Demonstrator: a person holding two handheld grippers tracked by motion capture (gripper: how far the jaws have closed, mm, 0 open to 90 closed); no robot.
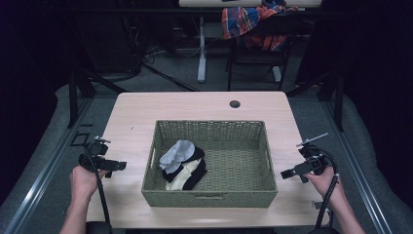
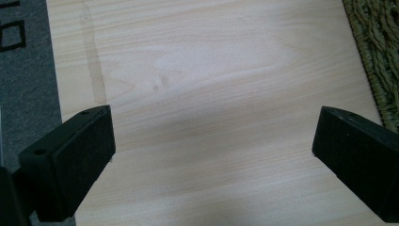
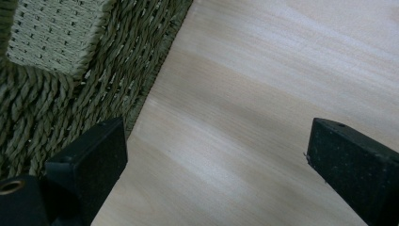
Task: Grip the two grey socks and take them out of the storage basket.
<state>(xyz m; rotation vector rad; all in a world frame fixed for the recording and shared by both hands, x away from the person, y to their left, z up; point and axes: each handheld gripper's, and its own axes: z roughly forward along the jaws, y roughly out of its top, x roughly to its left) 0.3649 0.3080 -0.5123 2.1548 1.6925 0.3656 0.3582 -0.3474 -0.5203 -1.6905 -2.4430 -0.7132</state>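
A green woven basket (image 1: 209,197) is placed in the middle of the wooden bench (image 1: 136,109). A small pile of socks (image 1: 182,165) is seen inside the basket, on its left side. A grey sock is laid on top, with black and cream ones under it. The rest of the basket floor is bare.

The left gripper (image 1: 114,166) is held in a hand (image 1: 84,180) at the left side of the bench, near the basket but apart from it. Its fingers (image 2: 70,162) are spread wide, and nothing is held between them. Bare wood is seen below them in the left gripper view, with the basket edge (image 2: 376,56) at the far right.

The right gripper (image 1: 290,172) is held in the other hand (image 1: 325,181) at the right side of the bench, just beside the basket wall. Its fingers (image 3: 91,165) are spread wide too, and nothing is held. The woven wall (image 3: 70,84) is seen close to one finger in the right gripper view.

Both grippers are pointed in toward the basket.
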